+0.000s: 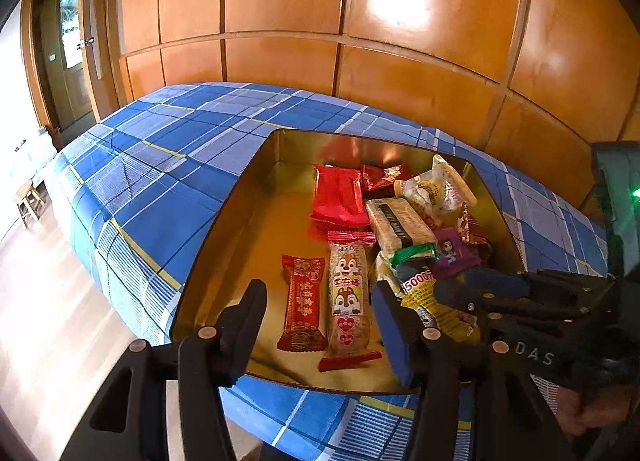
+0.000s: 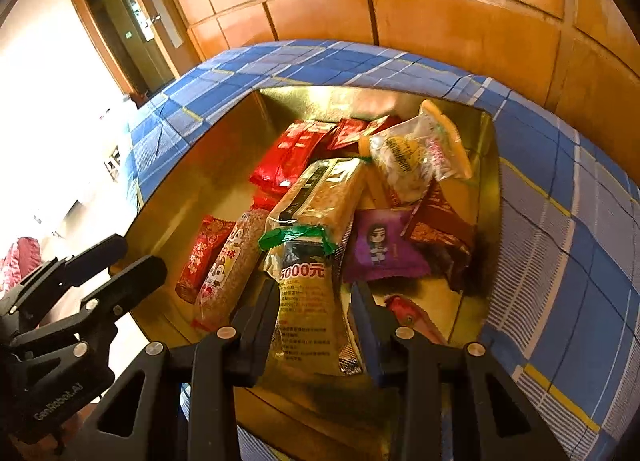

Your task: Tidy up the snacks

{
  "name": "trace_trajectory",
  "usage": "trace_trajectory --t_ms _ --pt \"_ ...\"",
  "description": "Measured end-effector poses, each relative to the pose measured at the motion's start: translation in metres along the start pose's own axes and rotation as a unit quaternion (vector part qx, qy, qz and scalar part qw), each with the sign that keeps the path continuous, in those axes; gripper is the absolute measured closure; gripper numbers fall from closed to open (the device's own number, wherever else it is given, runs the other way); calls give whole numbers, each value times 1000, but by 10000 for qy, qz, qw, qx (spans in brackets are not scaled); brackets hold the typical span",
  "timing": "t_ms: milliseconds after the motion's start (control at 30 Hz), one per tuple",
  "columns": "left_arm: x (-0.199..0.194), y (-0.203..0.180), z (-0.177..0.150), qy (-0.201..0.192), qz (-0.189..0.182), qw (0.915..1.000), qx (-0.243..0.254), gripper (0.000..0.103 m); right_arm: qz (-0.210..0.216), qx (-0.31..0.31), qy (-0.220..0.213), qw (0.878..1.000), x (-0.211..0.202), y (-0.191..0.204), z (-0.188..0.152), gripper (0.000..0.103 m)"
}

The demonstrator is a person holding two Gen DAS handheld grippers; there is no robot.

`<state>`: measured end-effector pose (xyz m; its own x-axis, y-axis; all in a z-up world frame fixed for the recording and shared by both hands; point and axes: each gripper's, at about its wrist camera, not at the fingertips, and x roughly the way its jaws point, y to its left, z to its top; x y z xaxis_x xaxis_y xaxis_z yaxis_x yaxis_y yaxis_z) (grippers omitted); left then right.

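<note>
Gold tin (image 1: 224, 229): open, rectangular, shiny inside, set on a bed with a blue plaid sheet (image 1: 160, 165); wooden wall panels (image 1: 360, 21) behind, a doorway (image 1: 68, 41) far left.

Contents, left half of tin:
- Dark red bar (image 1: 301, 307) and squirrel-print bar (image 1: 348, 301), lying side by side lengthwise on the bare floor of the tin, near edge.
- Bright red packet (image 1: 340, 197), farther back, lying flat.

Contents, right half, heaped:
- Clear bag with yellow edges (image 2: 416, 149), at the far right corner on top of the heap.
- Long cracker pack (image 2: 320, 189), slanting across the middle.
- Purple sachet with a cartoon figure (image 2: 380, 249), right of the cracker pack.
- Brown patterned packet (image 2: 440, 233), against the right wall.
- Yellow packet with a green top seal (image 2: 308, 301), nearest of the heap.

Left gripper (image 1: 316, 317): over the near left of the tin, fingers spread apart either side of the two bars, gripping neither.

Right gripper (image 2: 314, 301): over the near right, fingers standing either side of the yellow packet; whether the pads press on it cannot be told.
</note>
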<state>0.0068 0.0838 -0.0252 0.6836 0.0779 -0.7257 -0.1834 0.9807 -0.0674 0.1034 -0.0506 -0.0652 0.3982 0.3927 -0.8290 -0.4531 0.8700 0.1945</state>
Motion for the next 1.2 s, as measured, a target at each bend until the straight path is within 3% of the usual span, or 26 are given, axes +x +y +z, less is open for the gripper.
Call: trace_trajectory --t_ms 433,633,800,1200 --pt "-14 -16 -4 -164 -8 9998 128 34 -558 252 -851 9945 -45 -5 -17 64" --pt "-23 -24 -7 -359 61 9992 173 21 -1001 352 -1227 9868 -69 -8 -31 62" --pt "-29 -30 -9 -452 90 9987 203 12 -1156 381 -1280 9843 -76 -11 -40 61" --pt "-33 -33 -10 -510 98 9984 224 8 -1208 356 -1297 9835 -78 -9 -45 61"
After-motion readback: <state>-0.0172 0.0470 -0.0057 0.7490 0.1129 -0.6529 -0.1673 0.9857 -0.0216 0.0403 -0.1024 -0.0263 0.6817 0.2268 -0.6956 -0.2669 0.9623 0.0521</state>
